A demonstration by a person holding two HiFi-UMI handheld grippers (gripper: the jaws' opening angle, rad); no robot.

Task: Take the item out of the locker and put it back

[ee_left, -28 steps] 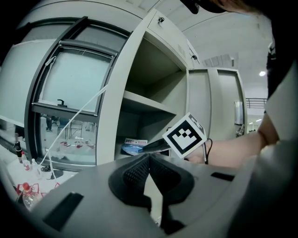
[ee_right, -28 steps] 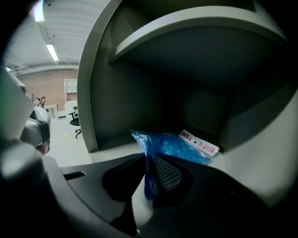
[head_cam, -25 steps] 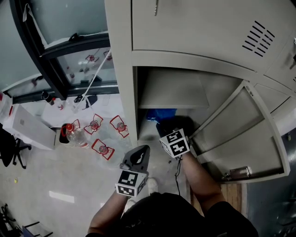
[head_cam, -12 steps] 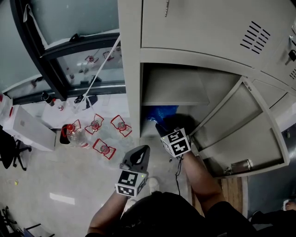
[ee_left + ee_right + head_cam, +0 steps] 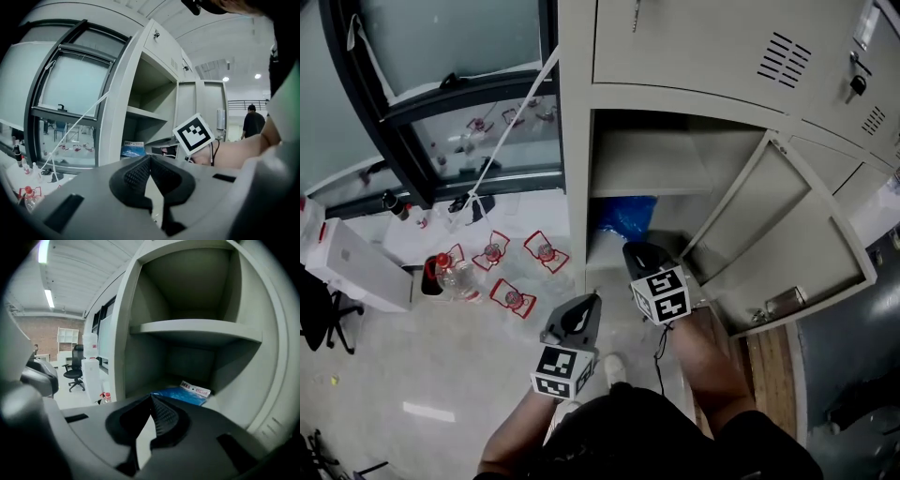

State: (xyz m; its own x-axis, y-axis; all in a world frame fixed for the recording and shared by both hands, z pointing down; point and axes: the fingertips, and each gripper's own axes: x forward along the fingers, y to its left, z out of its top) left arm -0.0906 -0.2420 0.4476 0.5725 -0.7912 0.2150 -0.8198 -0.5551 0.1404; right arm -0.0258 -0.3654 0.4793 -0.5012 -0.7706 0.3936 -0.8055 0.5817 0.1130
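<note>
A blue plastic packet (image 5: 624, 216) with a white label lies on the floor of the open grey locker (image 5: 577, 141), under its shelf (image 5: 647, 178). It also shows in the right gripper view as the packet (image 5: 182, 394) and in the left gripper view as the packet (image 5: 132, 149). My right gripper (image 5: 630, 249) hangs at the locker's mouth, just short of the packet. Its jaws (image 5: 151, 398) are shut with nothing between them. Lower left, outside the locker, my left gripper (image 5: 595, 302) is shut and empty, its tips (image 5: 150, 157) meeting.
The locker door (image 5: 787, 234) swings open to the right, close to my right arm. Left of the locker a window frame (image 5: 441, 103) stands. Below it, bottles (image 5: 450, 272) and red-edged items (image 5: 508, 298) lie on the floor near a white box (image 5: 352, 267).
My head has shifted, so the locker sits a little more to the right in view. The right gripper stays at the locker mouth, the left barely moves, and the packet still lies inside.
</note>
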